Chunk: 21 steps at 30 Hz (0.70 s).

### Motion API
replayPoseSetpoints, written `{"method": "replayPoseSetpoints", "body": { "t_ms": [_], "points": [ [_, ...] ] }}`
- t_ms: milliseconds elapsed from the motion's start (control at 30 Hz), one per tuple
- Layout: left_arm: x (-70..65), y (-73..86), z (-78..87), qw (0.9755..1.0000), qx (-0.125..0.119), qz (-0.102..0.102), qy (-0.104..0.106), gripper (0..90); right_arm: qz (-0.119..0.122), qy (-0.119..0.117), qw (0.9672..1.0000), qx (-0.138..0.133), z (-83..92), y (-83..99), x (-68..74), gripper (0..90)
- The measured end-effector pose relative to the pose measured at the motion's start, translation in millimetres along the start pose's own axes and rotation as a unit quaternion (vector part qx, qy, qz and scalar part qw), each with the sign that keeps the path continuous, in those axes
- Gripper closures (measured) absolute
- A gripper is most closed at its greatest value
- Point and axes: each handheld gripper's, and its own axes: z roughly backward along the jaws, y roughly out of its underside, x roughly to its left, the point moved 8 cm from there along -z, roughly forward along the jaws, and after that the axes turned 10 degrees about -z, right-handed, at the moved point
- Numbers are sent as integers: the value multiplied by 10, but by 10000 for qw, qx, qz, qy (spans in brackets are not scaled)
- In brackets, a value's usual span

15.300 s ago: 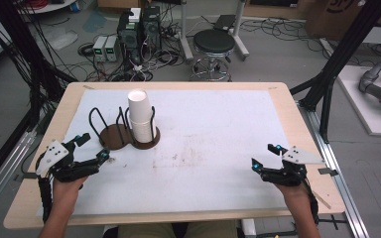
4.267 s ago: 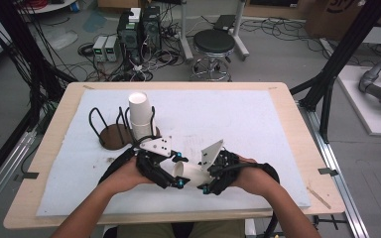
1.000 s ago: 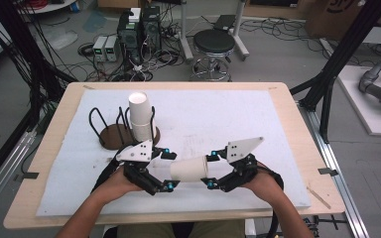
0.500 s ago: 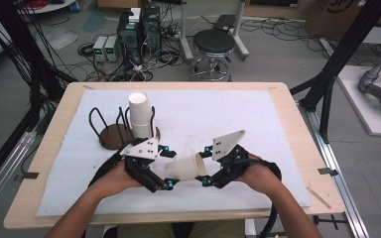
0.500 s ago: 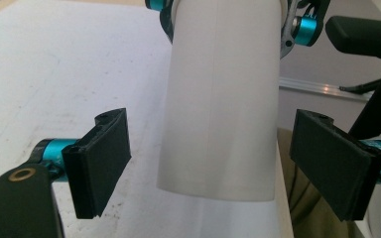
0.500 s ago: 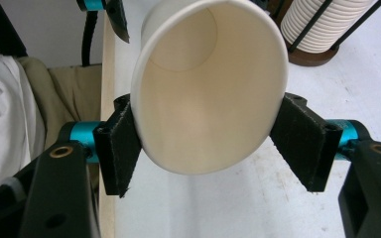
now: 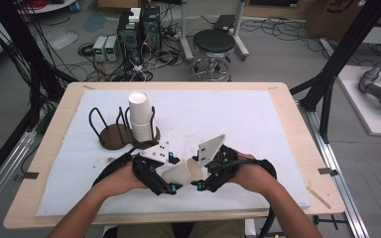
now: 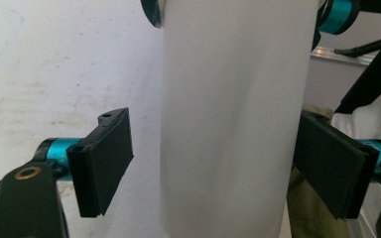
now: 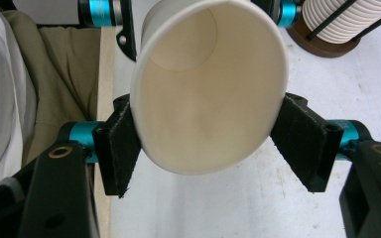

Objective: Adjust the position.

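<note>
A white paper cup (image 7: 182,172) hangs on its side just in front of the cup rack (image 7: 124,130), its rim squeezed oval between the right gripper (image 7: 209,173)'s pads; the left gripper (image 7: 161,179)'s jaws, just closing, straddle its body, one pad clear. Featherlight, easily crushed; hold gently mid-wall.

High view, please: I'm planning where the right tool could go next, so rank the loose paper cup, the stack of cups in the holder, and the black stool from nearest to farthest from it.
1. Loose paper cup: squeezed between the pads of the right tool.
2. Stack of cups: standing in the holder, up and to the left on the table.
3. Black stool: on the floor beyond the table's far edge.
</note>
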Motion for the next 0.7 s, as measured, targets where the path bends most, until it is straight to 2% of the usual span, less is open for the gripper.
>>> {"method": "replayPoseSetpoints", "body": {
  "t_ms": [200,367,467,533,700],
  "points": [
    [-16,36,-61,9998,189,1,97,213,106,30,9998,137,-29,-9,19,303],
    [-30,46,-90,9996,227,17,160,240,144,41,9996,231,-53,-2,28,302],
    [-43,51,-100,9994,253,-17,232,267,139,37,9995,297,-61,3,37,299],
    [-52,53,-110,9992,275,-91,285,329,197,62,9992,341,-74,3,25,297],
    [-70,67,-151,9988,310,-132,344,335,185,35,9989,433,-80,11,42,297]
  ]
}}
